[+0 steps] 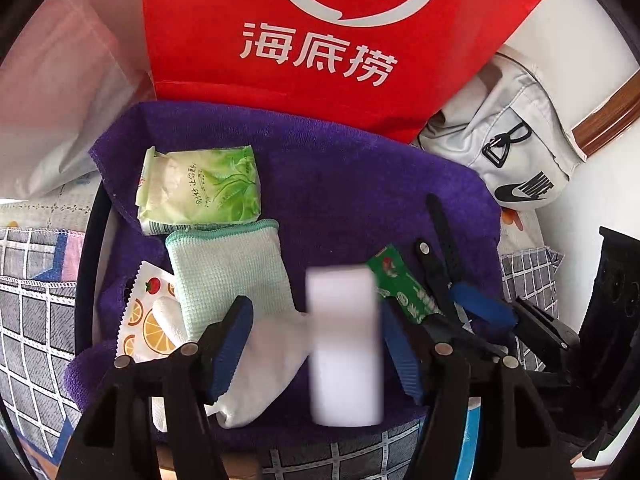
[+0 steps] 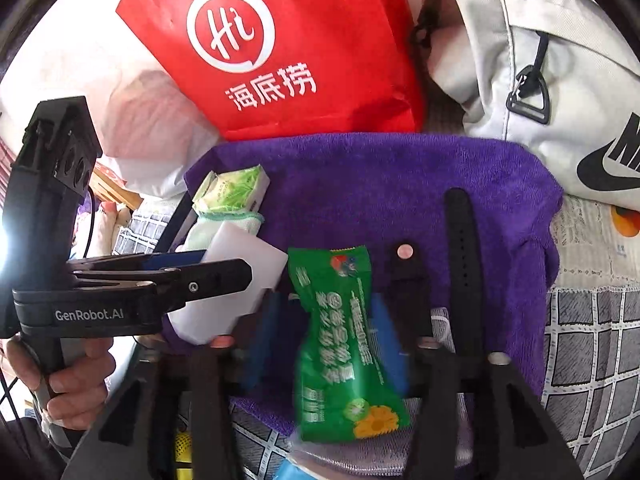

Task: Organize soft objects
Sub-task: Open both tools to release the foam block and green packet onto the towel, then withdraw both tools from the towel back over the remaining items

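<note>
A purple towel (image 1: 340, 168) lies spread out, also in the right wrist view (image 2: 380, 184). On it lie a green tissue pack (image 1: 200, 190), a mint cloth (image 1: 228, 272), a white glove (image 1: 264, 364) and a fruit-print sachet (image 1: 144, 320). My left gripper (image 1: 320, 344) holds a white sponge block (image 1: 344, 344) between its blue pads; the block also shows in the right wrist view (image 2: 236, 280). My right gripper (image 2: 324, 340) is shut on a green packet (image 2: 340, 340), which also shows in the left wrist view (image 1: 404, 288).
A red bag with white lettering (image 1: 320, 40) stands behind the towel. A grey Nike bag (image 1: 516, 152) lies at the right. A black strap (image 2: 464, 256) lies on the towel. Checked fabric (image 1: 36, 320) surrounds it. A clear plastic bag (image 1: 56, 92) sits at the left.
</note>
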Available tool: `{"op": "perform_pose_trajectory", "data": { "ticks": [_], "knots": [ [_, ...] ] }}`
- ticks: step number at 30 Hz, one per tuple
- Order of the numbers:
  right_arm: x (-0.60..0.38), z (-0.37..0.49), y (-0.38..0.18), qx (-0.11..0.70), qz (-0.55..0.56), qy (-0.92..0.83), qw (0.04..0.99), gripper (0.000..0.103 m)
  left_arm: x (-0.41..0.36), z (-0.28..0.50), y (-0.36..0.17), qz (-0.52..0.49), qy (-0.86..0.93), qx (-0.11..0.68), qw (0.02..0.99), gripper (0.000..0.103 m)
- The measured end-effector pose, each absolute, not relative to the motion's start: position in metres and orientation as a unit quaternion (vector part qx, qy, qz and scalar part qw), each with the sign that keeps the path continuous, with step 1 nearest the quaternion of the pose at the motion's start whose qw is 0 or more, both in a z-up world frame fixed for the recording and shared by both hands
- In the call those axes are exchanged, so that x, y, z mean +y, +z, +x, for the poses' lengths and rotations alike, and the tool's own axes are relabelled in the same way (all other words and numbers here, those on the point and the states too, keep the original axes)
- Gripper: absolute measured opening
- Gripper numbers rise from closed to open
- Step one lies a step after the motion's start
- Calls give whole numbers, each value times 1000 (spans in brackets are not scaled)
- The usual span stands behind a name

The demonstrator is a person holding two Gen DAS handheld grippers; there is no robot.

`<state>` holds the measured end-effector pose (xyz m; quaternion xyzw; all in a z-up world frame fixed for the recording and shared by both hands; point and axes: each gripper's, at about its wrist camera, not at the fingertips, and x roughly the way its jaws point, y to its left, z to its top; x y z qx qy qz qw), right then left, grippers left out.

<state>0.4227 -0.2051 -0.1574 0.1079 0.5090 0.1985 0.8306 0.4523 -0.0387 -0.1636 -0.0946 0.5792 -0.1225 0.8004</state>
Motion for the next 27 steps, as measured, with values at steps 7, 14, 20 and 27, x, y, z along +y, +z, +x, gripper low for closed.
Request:
{"op": "perform_pose_trajectory", "data": {
  "ticks": [7, 14, 20, 27],
  "knots": [
    [-206, 416, -142, 489, 107, 191, 845, 61, -36, 448, -154, -88, -110, 574, 807, 65],
    [-208, 392, -112, 452, 96, 173, 870, 61, -15, 418, -121, -87, -85, 550, 826, 65],
    [-214, 354, -96, 444, 93, 170, 875, 61, 5, 377, -93, -77, -71, 525, 845, 65],
    [-191, 282, -96, 463, 84, 189, 862, 61, 33, 319, -84, -96, -55, 510, 853, 65]
  ]
}}
